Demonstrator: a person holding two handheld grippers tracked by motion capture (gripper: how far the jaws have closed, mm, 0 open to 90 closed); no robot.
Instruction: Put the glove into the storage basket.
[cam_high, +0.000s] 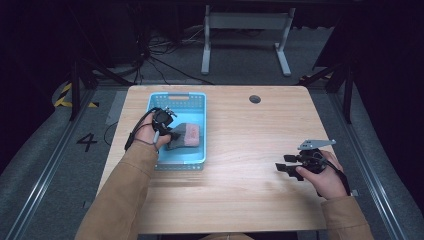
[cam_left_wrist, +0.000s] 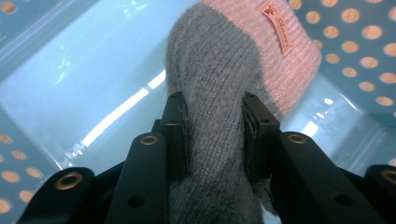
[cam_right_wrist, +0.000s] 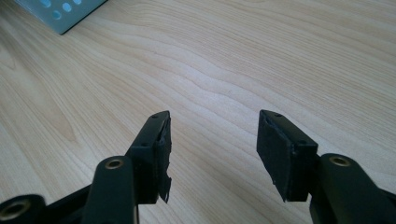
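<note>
Currently your left gripper (cam_high: 167, 131) is clamped on the grey end of a knitted item (cam_left_wrist: 224, 93) — grey body with a pink ribbed cuff, looks like a sock or mitten, can't tell which. It sits inside the light-blue perforated basket (cam_high: 199, 100) at the table's (cam_high: 250, 150) left side. In the left gripper view both pads pinch a bunched fold of the grey knit, and the pink cuff with its small label (cam_left_wrist: 276, 25) hangs forward toward the basket floor.

Your right gripper (cam_high: 289, 166) rests low over bare wood at the table's right, jaws spread wide, nothing between them. It's well apart from the basket.

Risks from here, as I judge them:

- Grip is on a soft fold, not the whole thickness. Knit stretches and can creep out of the pads if you move fast.
- If you're lowering it in, the cuff lands first and may fold under, so it ends up crumpled against the wall.
- If you're lifting it out, the dangling cuff could drag on the basket rim or snag a perforation and shift the light basket with it.
- Fuzzy fibres may cling to the pads on release, so the item could follow the jaws instead of dropping.
- Left hand is close to the near-left basket wall; a sideways move could bump it.
</note>
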